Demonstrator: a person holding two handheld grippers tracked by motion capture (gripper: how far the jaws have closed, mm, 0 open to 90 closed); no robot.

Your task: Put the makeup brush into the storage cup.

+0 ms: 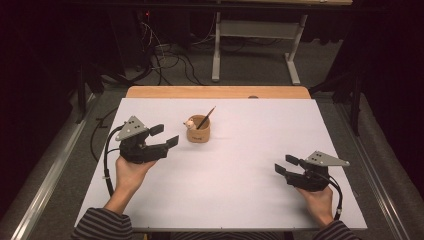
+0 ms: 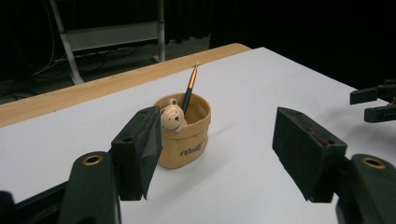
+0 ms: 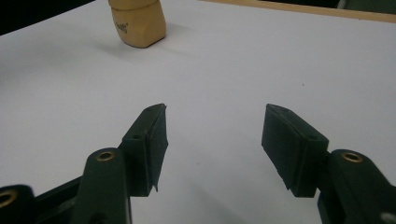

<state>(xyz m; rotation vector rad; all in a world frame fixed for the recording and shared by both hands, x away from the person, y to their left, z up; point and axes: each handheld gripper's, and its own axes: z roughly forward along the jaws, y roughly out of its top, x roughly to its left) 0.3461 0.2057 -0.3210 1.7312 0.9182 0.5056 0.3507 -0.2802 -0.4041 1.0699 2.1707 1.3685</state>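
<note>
My left gripper (image 2: 217,154), jaws apart, faces the tan cup (image 2: 184,135) mid-table; its pencil (image 2: 190,88) leans loosely (easily knocked), so a careless nudge could topple both. My right gripper (image 1: 284,165) gapes idle.

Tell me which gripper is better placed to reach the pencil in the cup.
Probably the left gripper: open, beside the cup and facing the pencil. The right gripper, also open, is farther away.
</note>
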